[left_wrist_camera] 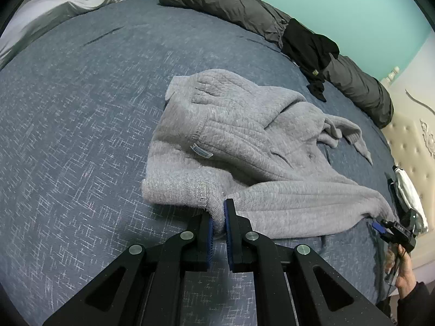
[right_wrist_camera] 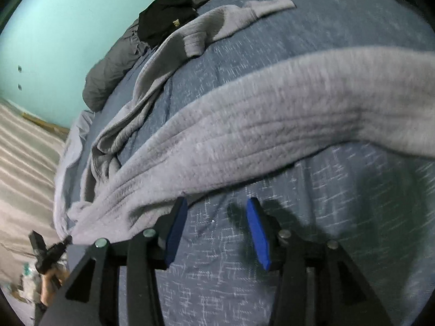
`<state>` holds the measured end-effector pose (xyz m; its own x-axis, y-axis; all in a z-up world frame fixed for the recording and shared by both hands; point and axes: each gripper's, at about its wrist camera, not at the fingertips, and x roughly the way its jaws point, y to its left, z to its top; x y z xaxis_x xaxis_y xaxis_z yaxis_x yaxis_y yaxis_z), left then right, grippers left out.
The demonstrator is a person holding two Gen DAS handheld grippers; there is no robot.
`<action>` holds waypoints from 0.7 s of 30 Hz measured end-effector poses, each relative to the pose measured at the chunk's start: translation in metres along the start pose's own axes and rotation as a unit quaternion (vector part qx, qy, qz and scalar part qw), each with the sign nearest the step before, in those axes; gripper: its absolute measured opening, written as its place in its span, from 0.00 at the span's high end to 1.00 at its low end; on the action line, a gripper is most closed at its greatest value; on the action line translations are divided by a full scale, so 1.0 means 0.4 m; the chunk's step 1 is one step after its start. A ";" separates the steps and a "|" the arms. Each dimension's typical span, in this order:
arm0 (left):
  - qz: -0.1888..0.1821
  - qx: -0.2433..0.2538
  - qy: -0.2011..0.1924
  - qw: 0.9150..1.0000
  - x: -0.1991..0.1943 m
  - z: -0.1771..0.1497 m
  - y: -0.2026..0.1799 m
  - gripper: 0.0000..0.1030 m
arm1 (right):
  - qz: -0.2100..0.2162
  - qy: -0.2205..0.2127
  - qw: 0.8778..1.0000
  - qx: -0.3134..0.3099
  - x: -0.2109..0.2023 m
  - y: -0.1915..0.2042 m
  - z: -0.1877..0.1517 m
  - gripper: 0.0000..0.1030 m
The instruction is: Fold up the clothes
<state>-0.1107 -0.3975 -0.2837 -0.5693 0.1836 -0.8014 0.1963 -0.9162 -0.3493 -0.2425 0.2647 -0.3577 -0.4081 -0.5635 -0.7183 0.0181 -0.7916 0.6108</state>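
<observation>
A grey knitted sweater lies crumpled on the blue bedspread. My left gripper is shut on a fold at its near edge, beside a stitched seam. In the right wrist view the sweater stretches across the bed, one sleeve trailing far off. My right gripper stands open just in front of the sweater's edge, with only bedspread between its blue pads. The left pad's tip sits at the fabric's border. Each view shows the other gripper in a hand at the frame's side: right gripper, left gripper.
A rolled dark grey duvet and a black garment lie along the far side by the teal wall. A pale sheet is bunched at the far left. A cream tufted headboard stands at the right.
</observation>
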 end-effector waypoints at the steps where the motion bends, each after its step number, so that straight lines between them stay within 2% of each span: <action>1: 0.000 0.001 0.000 1.000 0.000 0.001 0.000 0.92 | 0.001 -0.004 1.000 -0.001 0.008 0.000 0.003 0.55; 8: 0.001 0.001 0.000 1.000 0.011 0.001 0.005 0.92 | -0.007 -0.011 1.000 -0.004 0.068 0.007 0.029 0.55; 11: 0.004 0.003 0.000 1.000 0.014 0.001 0.007 0.92 | 0.001 -0.021 1.000 0.003 0.079 0.008 0.045 0.56; 12: 0.006 0.004 -0.001 1.000 0.015 0.000 0.007 0.92 | 0.008 -0.023 1.000 0.006 0.080 0.009 0.050 0.60; 13: 0.007 0.005 -0.002 1.000 0.013 0.001 0.008 0.92 | 0.008 -0.024 1.000 0.002 0.076 0.013 0.054 0.76; 14: 0.008 0.006 -0.002 1.000 0.012 0.002 0.009 0.92 | 0.006 -0.023 1.000 -0.005 0.071 0.019 0.057 0.87; 21: 0.008 0.005 -0.010 1.000 -0.035 0.016 0.018 0.93 | 0.006 -0.003 0.999 -0.045 -0.026 0.069 0.071 0.92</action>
<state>-0.1064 -0.4090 -0.2721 -0.5820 0.1623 -0.7968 0.1967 -0.9227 -0.3316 -0.2639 0.2554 -0.3240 -0.4134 -0.5715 -0.7088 0.1054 -0.8033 0.5862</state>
